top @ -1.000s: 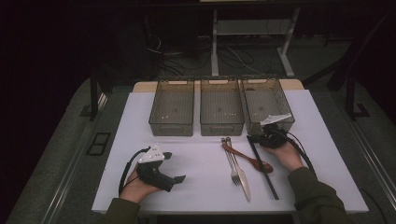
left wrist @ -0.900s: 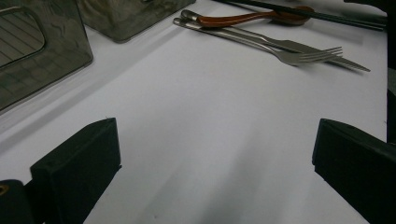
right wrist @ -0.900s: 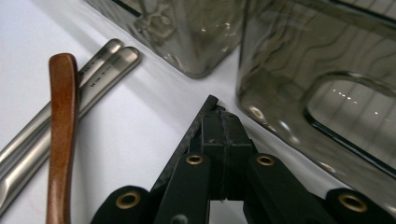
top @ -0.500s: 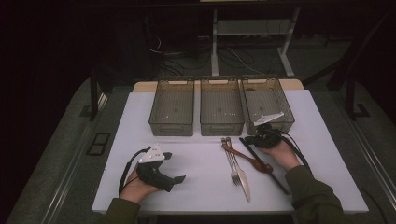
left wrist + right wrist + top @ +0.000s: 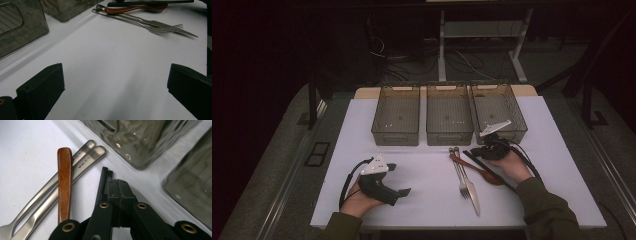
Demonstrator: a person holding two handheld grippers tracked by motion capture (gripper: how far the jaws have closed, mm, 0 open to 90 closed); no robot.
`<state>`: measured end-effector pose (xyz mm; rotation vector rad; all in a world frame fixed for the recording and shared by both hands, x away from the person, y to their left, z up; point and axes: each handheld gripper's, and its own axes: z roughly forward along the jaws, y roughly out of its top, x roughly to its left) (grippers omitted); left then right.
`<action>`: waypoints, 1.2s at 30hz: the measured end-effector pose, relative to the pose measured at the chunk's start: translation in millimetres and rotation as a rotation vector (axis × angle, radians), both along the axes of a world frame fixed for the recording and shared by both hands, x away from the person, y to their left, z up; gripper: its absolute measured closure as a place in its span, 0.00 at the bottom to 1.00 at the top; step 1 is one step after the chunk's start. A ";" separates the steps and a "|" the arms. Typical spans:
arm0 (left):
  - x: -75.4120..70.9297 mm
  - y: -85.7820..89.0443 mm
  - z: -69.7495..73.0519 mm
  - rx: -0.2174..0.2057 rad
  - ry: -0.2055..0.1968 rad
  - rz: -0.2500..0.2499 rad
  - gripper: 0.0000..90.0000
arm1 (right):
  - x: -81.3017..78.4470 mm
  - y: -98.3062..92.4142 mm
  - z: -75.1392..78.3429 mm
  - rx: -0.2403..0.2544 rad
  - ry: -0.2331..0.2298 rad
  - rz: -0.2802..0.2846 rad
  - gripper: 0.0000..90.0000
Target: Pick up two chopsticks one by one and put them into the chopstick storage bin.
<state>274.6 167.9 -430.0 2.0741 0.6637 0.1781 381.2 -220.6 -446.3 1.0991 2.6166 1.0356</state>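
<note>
black chopsticks [image 5: 104,178] pinched in right gripper [image 5: 117,185] jaws beside wooden spoon [image 5: 64,182]; left gripper [image 5: 115,82] jaws spread, idle. lift level, clear right bin [image 5: 499,107] rim before release.

Probably a lab: white table [image 5: 412,125], dark room, cables [image 5: 462,60] trailing under a desk frame [image 5: 482,30].

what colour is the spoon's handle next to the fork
Reddish-brown wood, on the wooden spoon; clearest in the right gripper view.
</note>
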 end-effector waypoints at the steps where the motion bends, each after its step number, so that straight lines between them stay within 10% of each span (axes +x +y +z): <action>1: 0.0 0.0 0.0 -0.001 0.000 0.000 0.00 | -0.2 0.4 0.0 -0.001 0.000 0.003 0.98; 17: 0.0 -0.3 -0.2 0.003 0.001 -0.004 0.00 | 0.6 -3.0 0.9 0.001 -0.001 -0.001 0.98; 36: -0.2 -0.1 0.1 0.002 0.000 -0.005 0.00 | -26.0 -36.4 31.9 0.081 -0.039 -0.045 0.74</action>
